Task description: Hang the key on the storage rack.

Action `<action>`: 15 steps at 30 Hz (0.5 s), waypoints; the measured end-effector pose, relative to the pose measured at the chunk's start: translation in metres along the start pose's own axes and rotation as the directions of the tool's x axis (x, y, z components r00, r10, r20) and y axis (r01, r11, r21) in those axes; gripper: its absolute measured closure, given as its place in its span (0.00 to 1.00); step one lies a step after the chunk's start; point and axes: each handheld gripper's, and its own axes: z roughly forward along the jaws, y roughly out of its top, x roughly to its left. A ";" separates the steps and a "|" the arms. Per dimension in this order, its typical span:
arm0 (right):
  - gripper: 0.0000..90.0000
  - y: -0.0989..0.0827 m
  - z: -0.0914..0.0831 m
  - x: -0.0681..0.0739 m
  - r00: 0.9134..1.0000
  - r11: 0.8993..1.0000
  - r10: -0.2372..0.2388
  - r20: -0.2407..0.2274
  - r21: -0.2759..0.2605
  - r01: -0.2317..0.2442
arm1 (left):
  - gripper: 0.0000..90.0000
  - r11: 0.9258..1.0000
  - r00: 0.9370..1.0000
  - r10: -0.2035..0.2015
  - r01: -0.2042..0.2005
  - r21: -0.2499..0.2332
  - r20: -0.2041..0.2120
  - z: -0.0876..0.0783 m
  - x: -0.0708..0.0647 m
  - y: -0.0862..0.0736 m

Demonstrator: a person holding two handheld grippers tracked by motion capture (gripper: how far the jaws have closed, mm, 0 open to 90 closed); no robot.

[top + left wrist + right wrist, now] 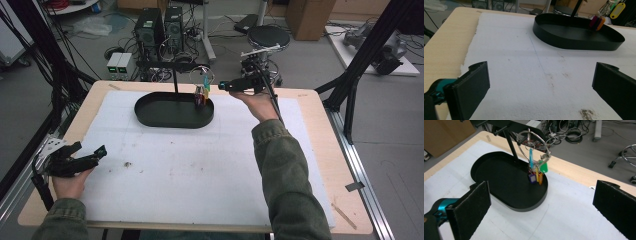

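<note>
A black oval tray (pixel 150 116) sits at the far middle of the white foam sheet. A thin black stand (pixel 176 82) rises from it, and a large key ring with coloured tags (pixel 202 90) hangs from the stand over the tray's right end. My right gripper (pixel 223 85) is just right of the tags, open, with nothing between its jaws. In the right gripper view (pixel 541 205) the ring (pixel 534 145), the tags (pixel 536 173) and the tray (pixel 486 167) lie ahead. My left gripper (pixel 95 152) rests open at the near left; from it (pixel 541 85) the tray (pixel 574 41) is far off.
The white foam sheet (pixel 200 170) covers most of the wooden table (pixel 320 150); a small dark stain (pixel 127 164) marks it. Beyond the far edge stand computer cases (pixel 160 27) and a stool (pixel 267 37). Black frame struts (pixel 360 60) flank the right side.
</note>
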 end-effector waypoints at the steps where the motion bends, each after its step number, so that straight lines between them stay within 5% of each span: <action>1: 0.01 -0.002 -0.002 -0.001 1.000 1.000 0.005 -0.001 0.000 -0.005 | 0.02 1.000 1.000 0.000 0.000 0.000 0.000 0.000 0.000 0.000; 15: 0.01 -0.042 -0.019 -0.014 0.999 0.999 0.039 -0.001 0.017 -0.039 | 0.02 1.000 1.000 -0.002 0.002 -0.005 0.003 -0.001 0.000 0.000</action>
